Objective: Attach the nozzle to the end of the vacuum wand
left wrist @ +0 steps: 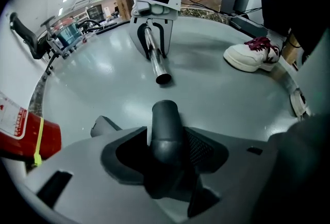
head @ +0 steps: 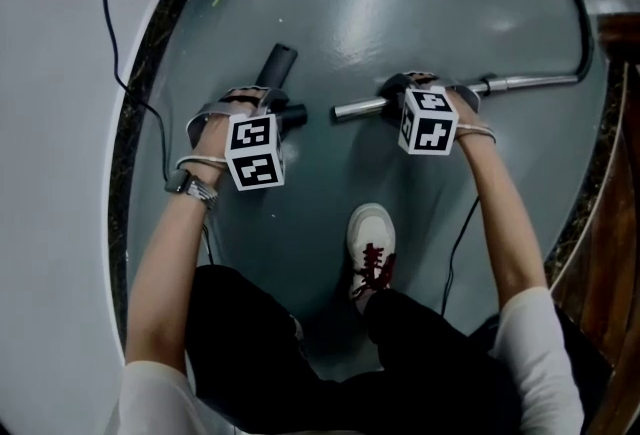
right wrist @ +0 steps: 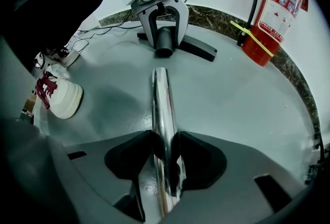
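We are keeping the fingers of our left gripper [left wrist: 166,152] apart around the neck of the dark nozzle [left wrist: 166,117] on the floor, while the fingers of our right gripper [right wrist: 164,153] are clamping the shiny metal wand [right wrist: 161,97], whose open end is facing the nozzle, near but apart. Both forearms are reaching forward, grippers pointing steeply down. The glossy grey floor [head: 420,13] is curving along a speckled border, with a red fire extinguisher [right wrist: 272,9] by the white wall.
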Motion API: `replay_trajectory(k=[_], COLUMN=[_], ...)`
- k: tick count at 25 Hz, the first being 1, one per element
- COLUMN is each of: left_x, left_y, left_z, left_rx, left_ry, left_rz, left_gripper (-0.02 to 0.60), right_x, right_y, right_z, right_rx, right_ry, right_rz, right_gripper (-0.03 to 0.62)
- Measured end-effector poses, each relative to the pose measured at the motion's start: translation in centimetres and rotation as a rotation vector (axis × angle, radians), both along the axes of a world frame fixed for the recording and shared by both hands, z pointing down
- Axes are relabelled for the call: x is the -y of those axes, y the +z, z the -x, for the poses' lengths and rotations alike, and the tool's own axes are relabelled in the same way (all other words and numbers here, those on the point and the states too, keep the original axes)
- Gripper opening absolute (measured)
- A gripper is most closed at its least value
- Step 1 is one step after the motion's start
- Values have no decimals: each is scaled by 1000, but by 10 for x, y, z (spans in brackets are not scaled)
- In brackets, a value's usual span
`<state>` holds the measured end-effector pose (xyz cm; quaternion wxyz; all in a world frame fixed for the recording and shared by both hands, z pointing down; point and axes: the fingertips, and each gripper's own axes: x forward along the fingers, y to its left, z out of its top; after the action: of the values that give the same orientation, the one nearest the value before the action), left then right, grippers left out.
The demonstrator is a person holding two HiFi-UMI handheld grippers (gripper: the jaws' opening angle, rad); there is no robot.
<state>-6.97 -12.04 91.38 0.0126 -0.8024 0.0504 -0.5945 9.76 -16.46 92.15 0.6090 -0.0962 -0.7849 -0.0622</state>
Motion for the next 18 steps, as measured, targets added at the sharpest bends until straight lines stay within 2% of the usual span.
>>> replay_trajectory(k=[6, 10, 18], left_x=[-1, -1, 5], left_y=[0, -2, -21], left_z=[-2, -1, 4], left_rx=[-2, -2, -157], left_ry=[17, 26, -197], left_rz=[-13, -35, 7], left_gripper=[210, 196, 190], right_x=[-7, -6, -9], right_y=[-1, -3, -15], right_z=[-2, -1, -2], right_rx=[-42, -15, 33], right_ry=[-58, -67, -60], right_rz=[-17, -33, -43], right_gripper=[169, 167, 167])
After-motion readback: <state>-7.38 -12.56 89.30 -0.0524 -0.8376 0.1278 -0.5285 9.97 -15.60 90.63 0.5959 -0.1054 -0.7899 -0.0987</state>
